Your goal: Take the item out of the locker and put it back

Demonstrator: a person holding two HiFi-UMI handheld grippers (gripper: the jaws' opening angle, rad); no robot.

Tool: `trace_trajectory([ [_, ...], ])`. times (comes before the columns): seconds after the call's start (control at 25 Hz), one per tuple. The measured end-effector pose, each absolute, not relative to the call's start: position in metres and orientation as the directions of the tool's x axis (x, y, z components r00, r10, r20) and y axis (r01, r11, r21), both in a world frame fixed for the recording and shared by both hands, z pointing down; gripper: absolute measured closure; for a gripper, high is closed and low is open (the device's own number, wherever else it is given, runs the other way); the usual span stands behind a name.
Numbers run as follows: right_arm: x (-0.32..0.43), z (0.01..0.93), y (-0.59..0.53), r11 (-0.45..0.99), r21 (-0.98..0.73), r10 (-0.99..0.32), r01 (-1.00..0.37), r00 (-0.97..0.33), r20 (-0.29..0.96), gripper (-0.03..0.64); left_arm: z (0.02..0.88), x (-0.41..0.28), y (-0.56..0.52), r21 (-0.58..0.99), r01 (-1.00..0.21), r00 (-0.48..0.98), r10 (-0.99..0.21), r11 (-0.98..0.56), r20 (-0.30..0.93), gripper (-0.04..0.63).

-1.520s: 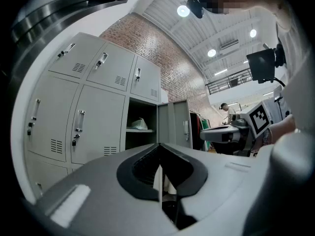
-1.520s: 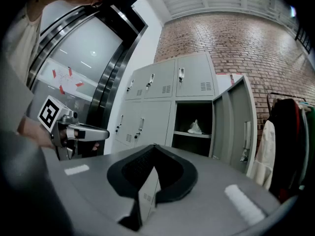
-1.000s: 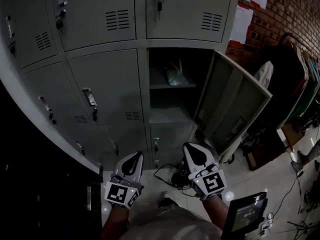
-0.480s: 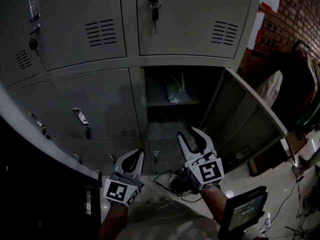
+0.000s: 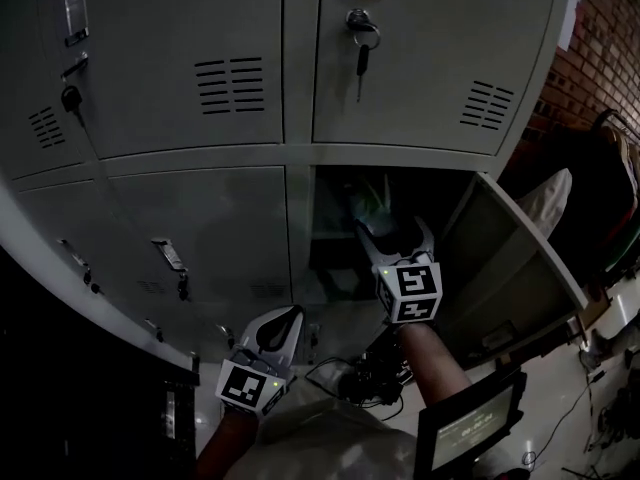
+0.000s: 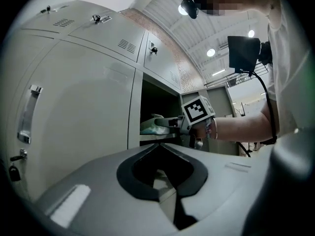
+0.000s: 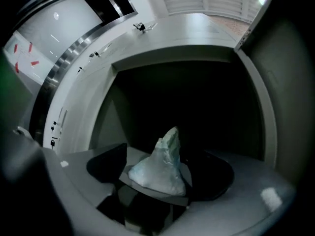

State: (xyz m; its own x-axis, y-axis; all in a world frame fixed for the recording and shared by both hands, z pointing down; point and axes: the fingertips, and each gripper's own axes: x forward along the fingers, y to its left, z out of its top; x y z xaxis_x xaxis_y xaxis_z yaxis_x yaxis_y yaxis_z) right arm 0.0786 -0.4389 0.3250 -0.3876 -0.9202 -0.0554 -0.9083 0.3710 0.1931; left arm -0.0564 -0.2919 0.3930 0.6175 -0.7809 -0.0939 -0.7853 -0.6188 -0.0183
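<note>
My right tongs (image 5: 392,230) are opening around the pale crumpled plastic bag (image 7: 160,168), upright on the grey metal locker shelf (image 6: 147,137) between their tips, ungripped, while my closed, empty left tongs (image 5: 272,330) hang well behind.

two tongs (image 5: 285,320) (image 5: 392,234), one pale bag (image 7: 160,168), one open locker door (image 5: 515,263), one small screen (image 5: 468,428).

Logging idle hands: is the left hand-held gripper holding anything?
No, the left hand-held gripper has its jaws together, with nothing between them.
</note>
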Motion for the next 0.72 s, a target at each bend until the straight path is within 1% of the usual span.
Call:
trace_trajectory([
  [0.08,0.08,0.328,-0.454,0.359,0.204,-0.926,-0.911,-0.374,-0.041,0.259,0.396,-0.057,-0.297,-0.017,-0.783,0.621,-0.779,-0.622,-0.085,0.592],
  [0.16,0.078,0.334,-0.466,0.377,0.22,-0.922,-0.9,-0.388,-0.006,0.268,0.398,-0.057,-0.302,-0.022,-0.779,0.626,-0.777,-0.626,-0.071,0.592],
  [0.2,0.076,0.338,-0.471,0.392,0.23,-0.917,-0.891,-0.399,0.018,0.314,0.397,-0.058,-0.304,-0.023,-0.779,0.627,-0.776,-0.627,-0.073,0.592],
  [0.24,0.076,0.341,-0.473,0.402,0.24,-0.913,-0.884,-0.406,0.034,0.411,0.396,-0.059,-0.307,-0.023,-0.781,0.624,-0.777,-0.625,-0.076,0.592],
  [0.28,0.077,0.342,-0.475,0.404,0.246,-0.913,-0.881,-0.407,0.042,0.473,0.396,-0.06,-0.308,-0.021,-0.782,0.622,-0.779,-0.622,-0.075,0.592],
  [0.32,0.08,0.341,-0.475,0.403,0.245,-0.913,-0.882,-0.406,0.042,0.509,0.396,-0.061,-0.31,-0.019,-0.784,0.62,-0.782,-0.62,-0.07,0.592],
  [0.36,0.083,0.34,-0.474,0.402,0.239,-0.913,-0.884,-0.406,0.035,0.528,0.398,-0.063,-0.312,-0.016,-0.787,0.616,-0.785,-0.616,-0.066,0.592],
  [0.44,0.087,0.335,-0.469,0.4,0.227,-0.913,-0.888,-0.408,0.009,0.585,0.398,-0.066,-0.314,-0.011,-0.79,0.612,-0.788,-0.613,-0.063,0.592],
  [0.52,0.087,0.329,-0.459,0.4,0.231,-0.909,-0.887,-0.416,-0.024,0.597,0.398,-0.069,-0.315,-0.009,-0.792,0.61,-0.79,-0.611,-0.065,0.592],
  [0.72,0.081,0.311,-0.41,0.426,0.247,-0.881,-0.871,-0.461,-0.105,0.603,0.395,-0.073,-0.307,-0.01,-0.792,0.61,-0.79,-0.611,-0.068,0.592],
])
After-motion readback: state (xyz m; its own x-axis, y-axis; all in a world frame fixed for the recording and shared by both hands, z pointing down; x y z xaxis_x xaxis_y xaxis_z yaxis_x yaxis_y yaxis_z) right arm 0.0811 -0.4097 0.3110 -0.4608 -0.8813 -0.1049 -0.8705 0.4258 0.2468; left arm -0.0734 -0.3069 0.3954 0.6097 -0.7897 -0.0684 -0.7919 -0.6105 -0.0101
